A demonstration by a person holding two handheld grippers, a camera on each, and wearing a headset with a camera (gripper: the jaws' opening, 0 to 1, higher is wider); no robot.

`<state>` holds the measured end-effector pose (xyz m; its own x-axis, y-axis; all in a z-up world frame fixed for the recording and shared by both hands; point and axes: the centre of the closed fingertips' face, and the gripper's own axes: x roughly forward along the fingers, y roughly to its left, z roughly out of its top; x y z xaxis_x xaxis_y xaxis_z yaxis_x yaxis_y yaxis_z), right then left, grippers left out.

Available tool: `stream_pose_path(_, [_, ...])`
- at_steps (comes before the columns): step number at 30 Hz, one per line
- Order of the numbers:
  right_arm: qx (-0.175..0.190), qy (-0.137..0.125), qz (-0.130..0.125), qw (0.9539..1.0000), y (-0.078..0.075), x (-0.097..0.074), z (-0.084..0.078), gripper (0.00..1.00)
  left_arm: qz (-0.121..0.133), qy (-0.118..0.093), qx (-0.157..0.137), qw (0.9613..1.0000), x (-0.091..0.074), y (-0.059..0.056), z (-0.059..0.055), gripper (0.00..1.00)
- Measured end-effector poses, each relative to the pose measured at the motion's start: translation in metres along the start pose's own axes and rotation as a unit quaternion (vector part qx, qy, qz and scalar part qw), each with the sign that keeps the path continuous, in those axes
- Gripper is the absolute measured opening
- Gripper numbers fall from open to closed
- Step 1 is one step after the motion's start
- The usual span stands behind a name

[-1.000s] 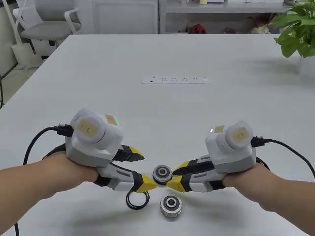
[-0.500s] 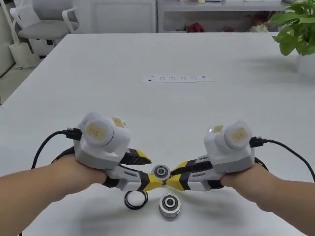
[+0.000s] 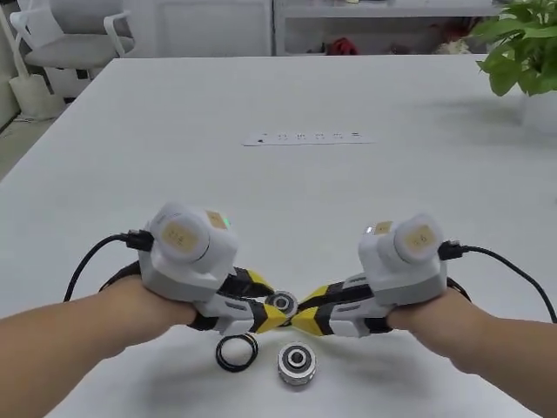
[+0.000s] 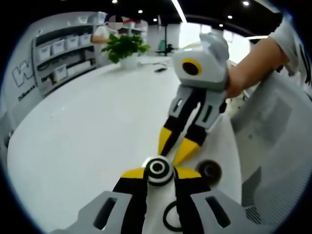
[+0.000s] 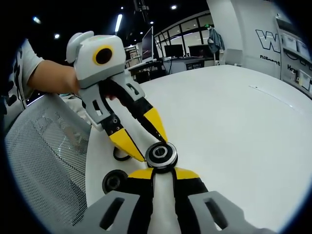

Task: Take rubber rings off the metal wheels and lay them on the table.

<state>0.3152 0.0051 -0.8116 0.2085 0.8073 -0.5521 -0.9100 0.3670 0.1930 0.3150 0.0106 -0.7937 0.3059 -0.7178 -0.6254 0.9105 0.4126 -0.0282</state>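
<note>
**Grip on the banded wheel**

Left gripper [image 3: 266, 300] is flanking the wheel [image 3: 280, 303] with its yellow tips on two sides and, by the look of its own view, is pinching it. The right gripper [image 3: 303, 311] is meeting the same wheel from the opposite side with its jaws drawn narrow. I cannot tell whether they are gripping the rim or only touching it. The wheel is sitting between the two grippers, low over the near part of the table [image 3: 287, 200].

The wheel is showing a bright metal hub with round concentric faces and a dark band around the outside, probably its rubber ring. It is likely hard, smooth and dense for its size, so it may be inclined to roll or squirt out of a loose pinch. Clamping it across the flat faces seems steadier. The band looks soft and stretchy, so a tip is probably best hooked under its outer edge, to peel it sideways off the rim.

A loose ring [image 3: 235, 352] is lying flat just beside a second wheel [image 3: 297, 361], which is showing a silvery rim.
</note>
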Motion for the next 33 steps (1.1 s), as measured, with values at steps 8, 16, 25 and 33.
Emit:
stream_pose_path(8, [-0.001,-0.001,-0.001,1.0000,0.0004,-0.0001,-0.0003,0.11,0.008,-0.005,-0.002,1.0000,0.0008,0.0016,0.0010,0.16])
stream_pose_path(16, [-0.002,-0.004,-0.004,1.0000,0.0001,0.0002,-0.0008,0.10,0.022,-0.003,0.010,0.9997,0.0014,0.0024,0.0007,0.14])
stream_pose_path(25, [0.000,-0.001,-0.006,1.0000,0.0000,-0.0007,-0.0015,0.07,0.027,-0.004,0.006,0.9996,0.0020,0.0043,0.0008,0.13])
stream_pose_path(33, [0.017,0.000,-0.008,0.9998,-0.0026,-0.0003,-0.0030,0.00,0.035,-0.002,0.011,0.9993,0.0026,0.0053,0.0008,0.13])
